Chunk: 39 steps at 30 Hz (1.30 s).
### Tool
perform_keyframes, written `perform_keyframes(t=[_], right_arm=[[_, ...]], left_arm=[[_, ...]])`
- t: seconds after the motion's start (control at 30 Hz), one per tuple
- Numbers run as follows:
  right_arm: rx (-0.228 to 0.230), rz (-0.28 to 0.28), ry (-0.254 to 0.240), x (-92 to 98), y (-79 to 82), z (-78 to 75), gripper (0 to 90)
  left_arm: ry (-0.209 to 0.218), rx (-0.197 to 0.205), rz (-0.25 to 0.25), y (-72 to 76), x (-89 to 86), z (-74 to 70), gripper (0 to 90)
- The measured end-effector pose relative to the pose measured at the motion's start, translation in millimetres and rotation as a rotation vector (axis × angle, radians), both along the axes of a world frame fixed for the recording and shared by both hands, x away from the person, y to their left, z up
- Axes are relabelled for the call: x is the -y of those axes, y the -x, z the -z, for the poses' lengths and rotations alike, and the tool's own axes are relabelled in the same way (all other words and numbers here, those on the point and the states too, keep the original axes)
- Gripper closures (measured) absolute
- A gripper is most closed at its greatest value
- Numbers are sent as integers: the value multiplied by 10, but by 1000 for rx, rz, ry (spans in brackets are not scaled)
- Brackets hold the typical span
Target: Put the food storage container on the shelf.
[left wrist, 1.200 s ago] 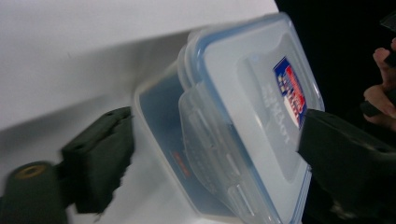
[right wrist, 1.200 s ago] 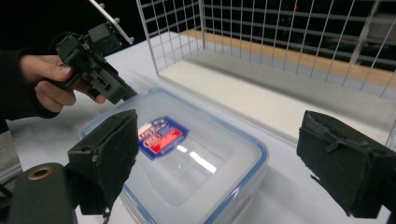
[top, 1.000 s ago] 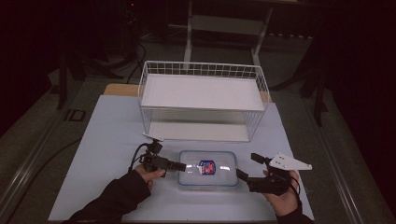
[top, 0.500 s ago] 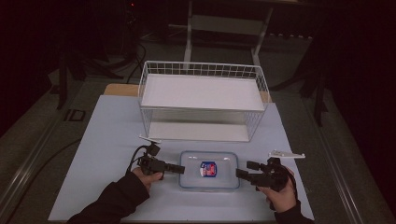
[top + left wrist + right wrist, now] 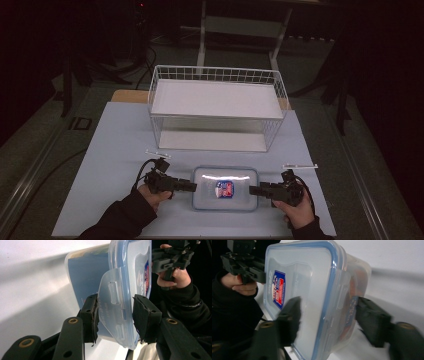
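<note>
Container (image 5: 226,188) sits flat on the pale desk (image 5: 115,145), right between my two claws, clear plastic with a blue-rimmed lid and a red and blue label on top. My left claw (image 5: 192,186) comes in level at its one short end, my right claw (image 5: 252,190) at the other, the two pointing at each other across the lid. In the left gripper view, my left claw (image 5: 115,315) has the container's (image 5: 130,277) folded-out latch flap (image 5: 111,305) between its jaws; the jaws have just been closing, and one pad (image 5: 91,312) looks to be against the flap while the other stands a little off it, so no full squeeze yet. In the right gripper view, my right claw (image 5: 325,320) straddles the lid edge at its own end of the container (image 5: 312,290); those jaws have just been closing too, one pad lying over the lid top, the other beside the box wall, with gaps showing, so half-wide and not pinching. Beyond both claws, well apart from the container, stands the white wire basket (image 5: 217,107) with its flat white shelf.
</note>
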State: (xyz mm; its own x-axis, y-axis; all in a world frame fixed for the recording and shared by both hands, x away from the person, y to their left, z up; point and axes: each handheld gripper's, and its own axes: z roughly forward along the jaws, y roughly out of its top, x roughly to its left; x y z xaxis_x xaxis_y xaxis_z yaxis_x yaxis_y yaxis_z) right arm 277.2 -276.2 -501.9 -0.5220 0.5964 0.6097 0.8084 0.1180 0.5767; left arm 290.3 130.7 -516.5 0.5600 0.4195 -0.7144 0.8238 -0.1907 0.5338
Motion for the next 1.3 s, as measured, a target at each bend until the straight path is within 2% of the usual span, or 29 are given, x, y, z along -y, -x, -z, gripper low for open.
perform_keyframes(t=[0.1, 0.33, 0.43, 0.6, 0.73, 0.87, 0.93, 1.13, 1.3], right_arm=[[-17, -10, -17, 2, 5, 6, 449], [-25, -16, -20, 29, 29, -11, 505], [-28, -5, -27, 29, 61, -31, 513], [5, -2, -22, 7, 58, -85, 515], [34, -5, -23, -32, 15, -162, 515], [66, -11, -27, -75, -58, -220, 515], [68, -11, -28, -84, -78, -235, 515], [125, -14, -33, -148, -262, -338, 516], [152, -10, -34, -186, -423, -358, 516]], left_arm=[[-2, 5, 1, 17, -4, -4, 575], [-2, 21, -5, 64, 1, -17, 580], [-18, 42, -10, 115, 4, -42, 581], [-15, 70, -35, 131, -14, -91, 580], [-14, 107, -48, 100, -60, -174, 580], [-14, 130, -67, 52, -98, -253, 579], [-17, 137, -69, 34, -107, -271, 579], [-16, 192, -101, -131, -162, -399, 577], [-21, 202, -121, -263, -181, -398, 575]])
